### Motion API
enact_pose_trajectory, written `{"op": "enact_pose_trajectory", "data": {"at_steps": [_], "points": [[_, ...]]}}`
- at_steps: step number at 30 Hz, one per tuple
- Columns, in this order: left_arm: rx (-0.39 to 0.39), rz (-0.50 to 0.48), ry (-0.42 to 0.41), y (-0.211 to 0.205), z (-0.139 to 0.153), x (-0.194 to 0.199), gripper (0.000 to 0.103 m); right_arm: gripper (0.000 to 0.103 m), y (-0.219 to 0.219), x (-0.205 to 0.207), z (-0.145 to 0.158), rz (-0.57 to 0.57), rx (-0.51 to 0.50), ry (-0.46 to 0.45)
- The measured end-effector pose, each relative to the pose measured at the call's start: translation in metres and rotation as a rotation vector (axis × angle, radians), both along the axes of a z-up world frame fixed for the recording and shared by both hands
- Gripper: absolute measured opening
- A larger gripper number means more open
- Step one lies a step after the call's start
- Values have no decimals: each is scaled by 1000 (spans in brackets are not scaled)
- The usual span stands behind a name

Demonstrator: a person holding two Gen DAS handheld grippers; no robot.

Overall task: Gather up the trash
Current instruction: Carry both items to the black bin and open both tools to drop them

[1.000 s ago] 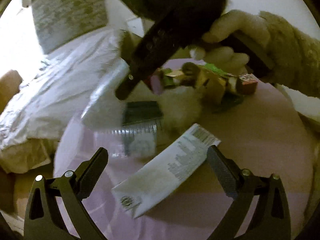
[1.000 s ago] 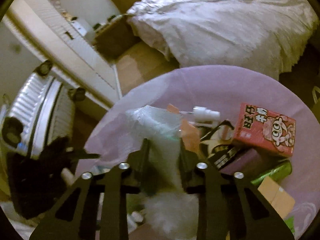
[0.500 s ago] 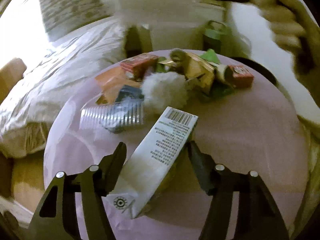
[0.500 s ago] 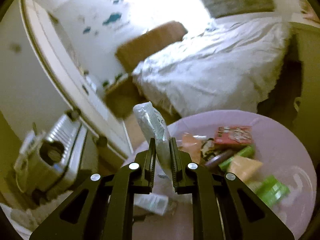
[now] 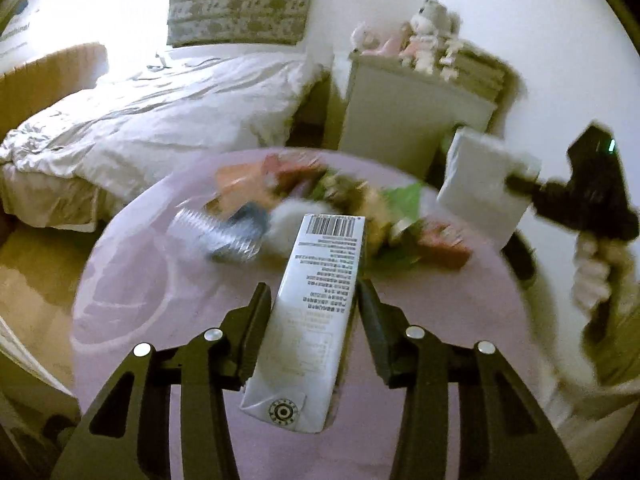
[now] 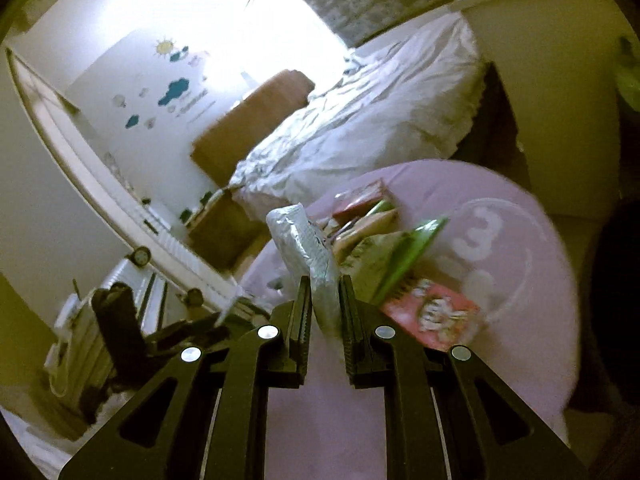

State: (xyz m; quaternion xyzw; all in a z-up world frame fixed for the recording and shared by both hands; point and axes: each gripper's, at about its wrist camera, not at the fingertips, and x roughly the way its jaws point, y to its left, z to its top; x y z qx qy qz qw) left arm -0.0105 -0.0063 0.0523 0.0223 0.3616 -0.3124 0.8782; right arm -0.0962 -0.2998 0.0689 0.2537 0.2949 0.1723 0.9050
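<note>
Closing in from wide apart, the left tongs (image 5: 314, 312) had just drawn their jaws up to the white carton (image 5: 316, 308), which a second before lay flat and untouched on the pink tabletop (image 5: 440, 320). In the left view the carton ran from 6 toward 12 o'clock between the pads, barcode end farthest; both pads seemed to touch its sides, so I judged one piece of trash secured. These tongs pointed down at the tabletop, the trash pile (image 5: 340, 208) beyond at 12 o'clock. At 3 o'clock a hand (image 5: 592, 268) carried the right tongs with a white pouch (image 5: 484, 184) clear of the tabletop rim.

In the right view the right tongs (image 6: 325, 300) stood nearly closed, pinching that crinkled pouch (image 6: 308, 256), which a second earlier sat among the pile and now rose toward 11 o'clock. The view had swung from pile to bed (image 6: 380, 120), so the pouch was probably headed for disposal. These tongs tilted slightly downward, rolled to one side.
</note>
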Motion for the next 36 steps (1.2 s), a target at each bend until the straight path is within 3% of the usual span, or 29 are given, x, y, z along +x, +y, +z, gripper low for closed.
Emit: {"op": "enact_pose_trajectory", "data": {"at_steps": [4,8,12,17,23,27,32,36], "points": [[-68,-49,27,-50,22,1,45,15,-47,-32,9,-137,-3,-75],[-131,-161,51,-134,37,10,44,15,-100,-61,11,-318,-29,-112],[-158,-285,52,-226,41,15,44,15,-156,-87,-10,-523,-101,-61],[-144,-394,135,-336,19,31,44,15,-210,-98,-63,-673,-101,78],[-53,-407,266,-416,-26,56,44,15,-239,-95,-129,-694,-105,237],[18,-389,311,-440,-56,60,44,15,-245,-80,-151,-670,-113,297],[68,-365,360,-449,-81,63,43,15,-251,-63,-164,-648,-125,336],[105,-365,360,-451,-89,63,43,15,-252,-48,-155,-642,-122,355]]}}
